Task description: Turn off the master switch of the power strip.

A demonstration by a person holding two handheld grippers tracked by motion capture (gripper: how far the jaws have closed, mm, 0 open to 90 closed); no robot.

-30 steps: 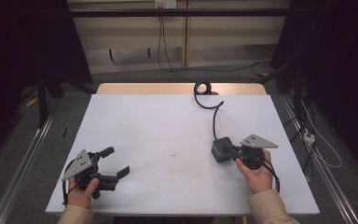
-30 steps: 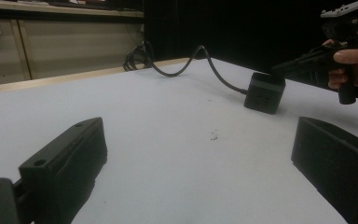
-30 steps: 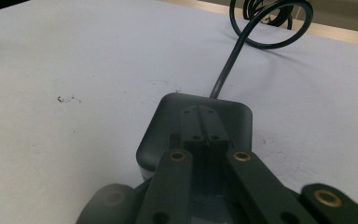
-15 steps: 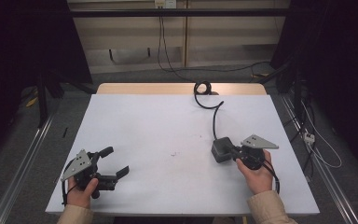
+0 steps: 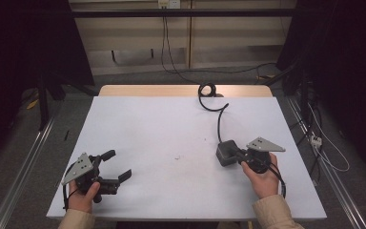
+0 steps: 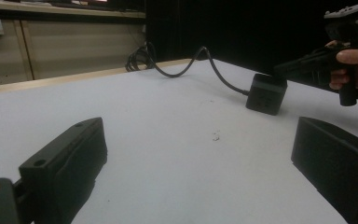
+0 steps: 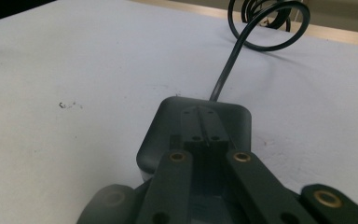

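A black power adapter lies on the white table, right of centre. Its cable runs back to a coil at the far edge. My right gripper is shut, its jaws pressed together with the tips over the adapter's top; nothing is between them. From the left gripper view the adapter sits ahead with the right gripper at its upper right edge. My left gripper stands open near the front left corner, jaws wide apart over bare table.
A small speck of debris lies mid-table. Beyond the table's far wooden edge are floor cables and a wall panel. Metal rails run along both sides of the table.
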